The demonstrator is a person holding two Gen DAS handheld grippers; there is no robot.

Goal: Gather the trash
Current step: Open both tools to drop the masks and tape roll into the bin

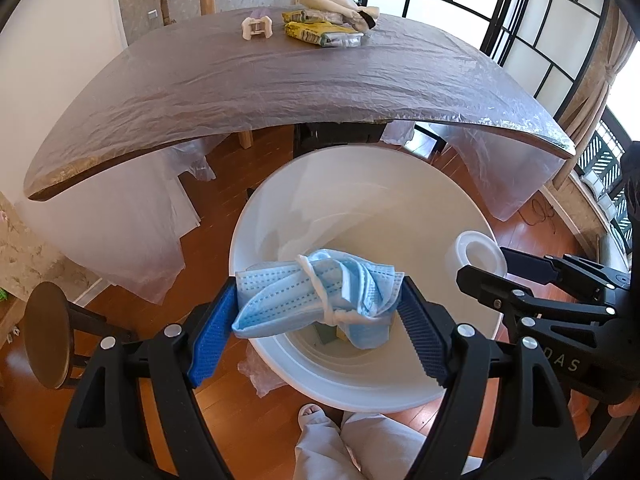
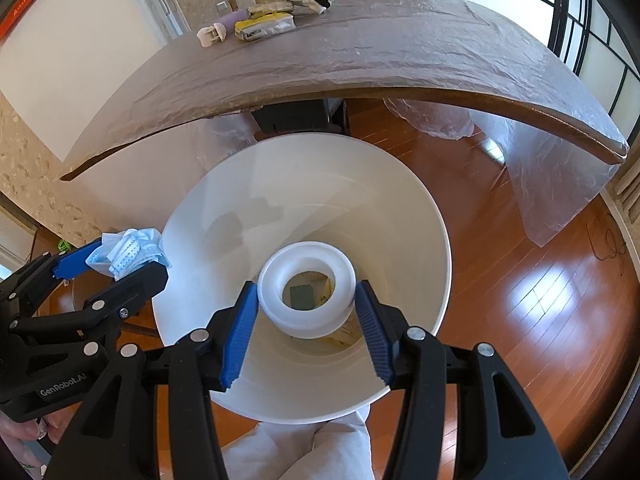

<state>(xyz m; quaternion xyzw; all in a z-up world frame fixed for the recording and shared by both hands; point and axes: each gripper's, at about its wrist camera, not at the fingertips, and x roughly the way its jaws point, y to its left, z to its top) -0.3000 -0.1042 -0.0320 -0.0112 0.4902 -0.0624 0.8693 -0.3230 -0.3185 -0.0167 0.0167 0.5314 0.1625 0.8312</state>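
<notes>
My left gripper (image 1: 318, 312) is shut on a crumpled blue face mask (image 1: 320, 292), held over the mouth of a white bin (image 1: 360, 216) on the floor. My right gripper (image 2: 306, 312) is shut on a white tape roll (image 2: 306, 294), also above the white bin (image 2: 400, 208). In the left wrist view the tape roll (image 1: 478, 254) and the right gripper show at the bin's right rim. The right wrist view has the face mask (image 2: 128, 254) and the left gripper at the bin's left rim. Some scraps lie at the bin's bottom.
Behind the bin stands a dark table (image 1: 280, 80) under clear plastic sheeting, with yellow packets (image 1: 320, 30), a white spool (image 1: 256, 28) and a cloth bundle (image 1: 340, 4) at its far side. A round stool (image 1: 46, 334) is on the left. A person's trouser legs (image 1: 352, 444) are below the bin.
</notes>
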